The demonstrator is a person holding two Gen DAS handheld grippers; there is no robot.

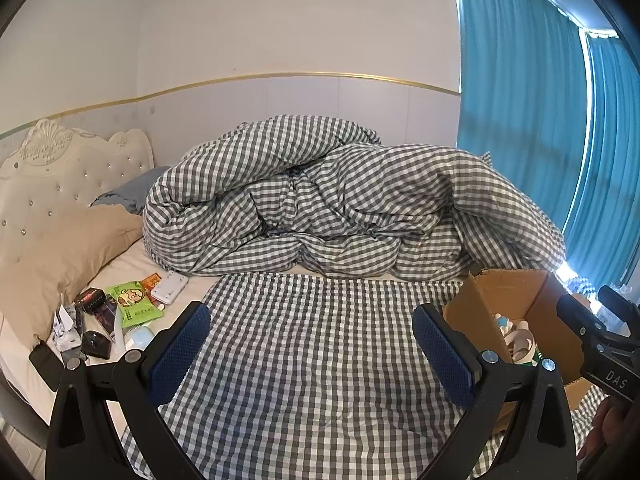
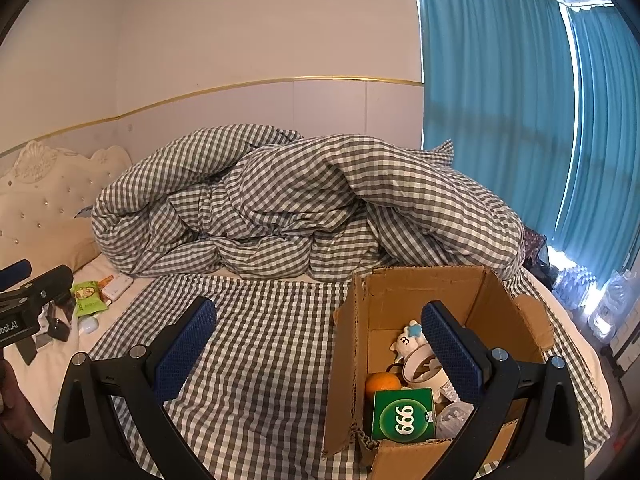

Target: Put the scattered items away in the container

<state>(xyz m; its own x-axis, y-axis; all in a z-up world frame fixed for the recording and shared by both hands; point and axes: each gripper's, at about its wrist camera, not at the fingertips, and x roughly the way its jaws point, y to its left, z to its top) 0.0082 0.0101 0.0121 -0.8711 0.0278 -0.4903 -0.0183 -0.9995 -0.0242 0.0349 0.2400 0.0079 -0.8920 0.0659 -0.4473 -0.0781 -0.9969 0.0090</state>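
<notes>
Both hand-held grippers, left (image 1: pixel 310 344) and right (image 2: pixel 320 340), are spread wide with nothing between them. The cardboard box (image 2: pixel 420 292) stands upright, mouth up, around the right one's right finger. Scattered items (image 1: pixel 120 312) lie off to the left one's left.

Your open cardboard box (image 2: pixel 424 292) stands upright on the checked bed, already holding an orange (image 2: pixel 383 382), a green carton (image 2: pixel 402 414) and a white toy (image 2: pixel 406 342). Your scattered packets (image 1: pixel 134 304) lie near the pillow.
</notes>
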